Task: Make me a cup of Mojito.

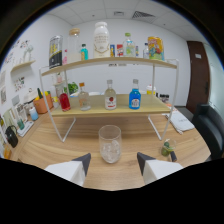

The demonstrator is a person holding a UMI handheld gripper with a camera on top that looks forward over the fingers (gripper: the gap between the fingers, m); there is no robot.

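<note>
While claw (113, 162) fingers stand apart | glass (110, 143) just ahead, seemingly holding ice | on table (60, 145)

This is an office room fitted out as a drinks station. The ceiling (107, 6) is of square panels with an air vent (143, 15) set in it, the walls are plain white, and a dark door (199, 61) stands at the right. A black chair (211, 125) sits beside a long wooden table (55, 145). On the table stands a two-level wooden rack (107, 61) on white legs, lined with bottles: a blue bottle (134, 95), a red bottle (64, 99) and clear ones. White wall shelves (22, 66) hold small items at the left.
</note>
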